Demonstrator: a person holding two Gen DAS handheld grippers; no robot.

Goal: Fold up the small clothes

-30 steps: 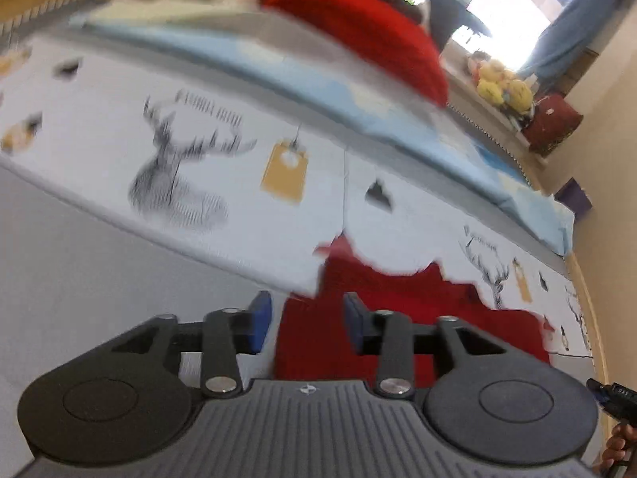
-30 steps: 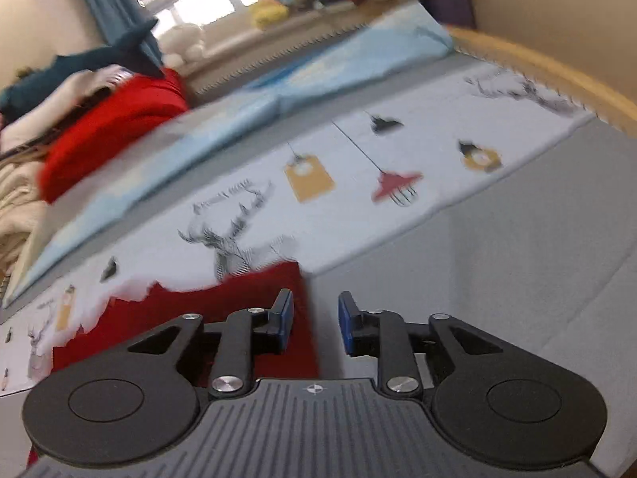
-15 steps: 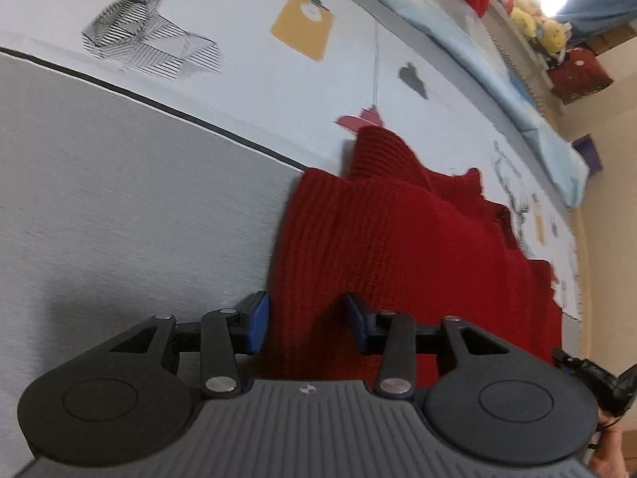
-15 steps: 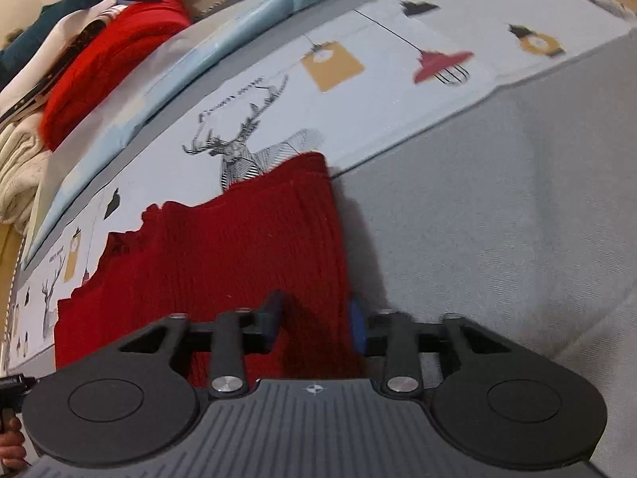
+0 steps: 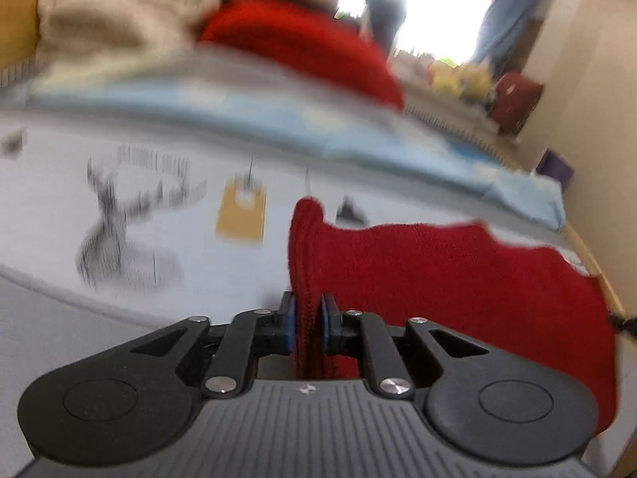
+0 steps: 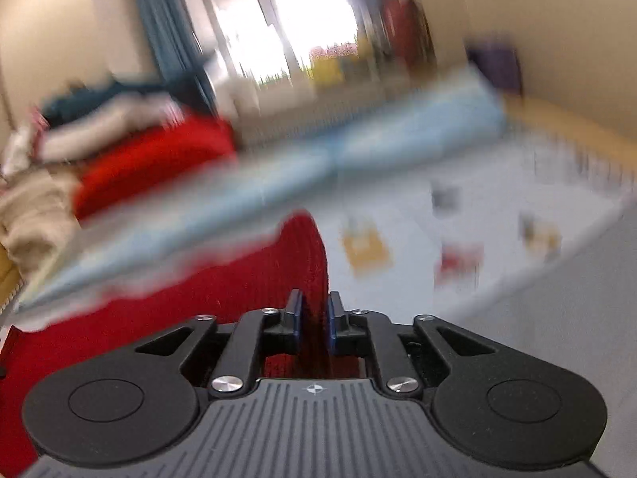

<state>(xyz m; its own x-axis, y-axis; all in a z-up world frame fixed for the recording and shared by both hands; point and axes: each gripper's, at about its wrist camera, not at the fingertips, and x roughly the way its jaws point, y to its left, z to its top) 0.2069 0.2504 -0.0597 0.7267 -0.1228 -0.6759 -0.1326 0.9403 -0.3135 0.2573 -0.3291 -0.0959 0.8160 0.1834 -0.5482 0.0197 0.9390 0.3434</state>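
The left gripper (image 5: 306, 320) is clamped on the left edge of the red knitted garment (image 5: 458, 275), and the right gripper (image 6: 314, 318) on its right edge. The garment hangs between them above the white printed mat (image 5: 167, 215), which lies bare on both sides.

Our left gripper (image 5: 306, 324) and right gripper (image 6: 314, 320) each pinch one end of a red knitted garment (image 5: 438, 279) stretched between them, above a white printed bedsheet (image 5: 179, 215). Behind it lies a folded light-blue blanket (image 5: 278, 127), with piled red and beige clothes (image 5: 131, 20) beyond.
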